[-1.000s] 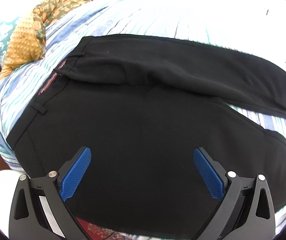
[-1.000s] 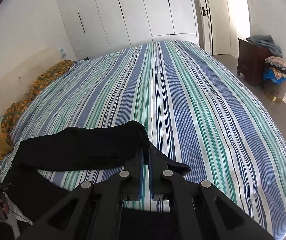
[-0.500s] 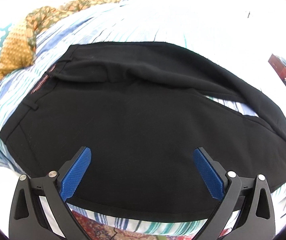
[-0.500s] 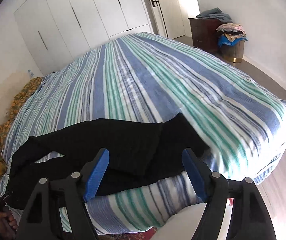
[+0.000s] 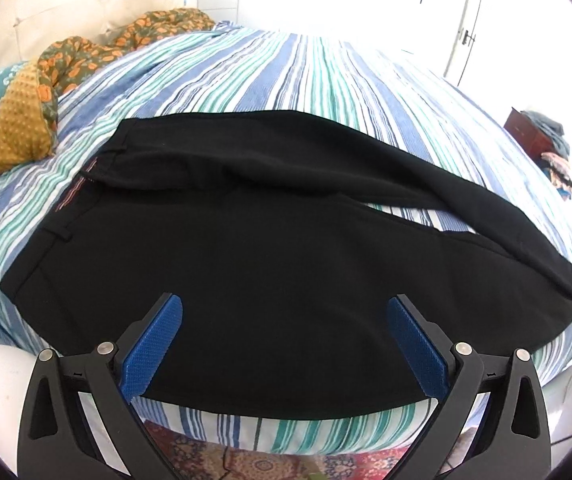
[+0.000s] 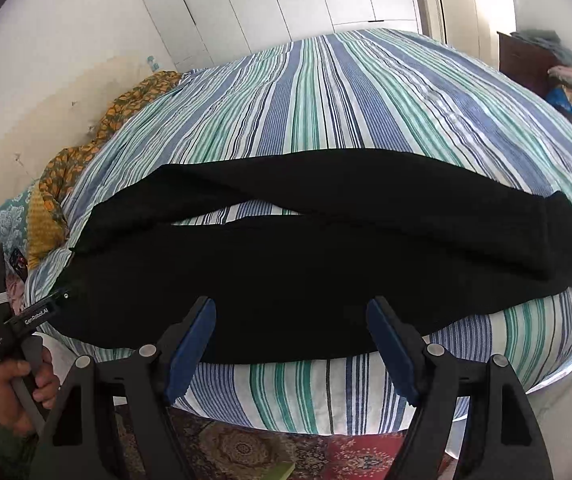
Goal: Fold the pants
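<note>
Black pants (image 5: 246, 248) lie along the near edge of a striped bed (image 5: 286, 80), waistband at the left, legs running right. The far leg crosses over the near one toward the cuffs (image 6: 558, 236); a sliver of bedsheet shows between them. The pants also show in the right wrist view (image 6: 286, 272). My left gripper (image 5: 284, 344) is open and empty, held back from the bed over the waist end. My right gripper (image 6: 291, 344) is open and empty, held back over the leg end. The left gripper's body (image 6: 26, 320) shows at the far left of the right wrist view.
An orange patterned blanket (image 5: 98, 52) and a yellow cushion (image 5: 14, 128) lie at the bed's left end. A patterned rug (image 6: 286, 448) covers the floor below. A dark dresser with piled clothes (image 6: 542, 72) stands at the right. White wardrobe doors (image 6: 286, 0) line the back wall.
My right gripper has opened, let go of the pant leg and pulled back from the bed. The leg now lies flat across the other one. My left gripper has drawn back too.
</note>
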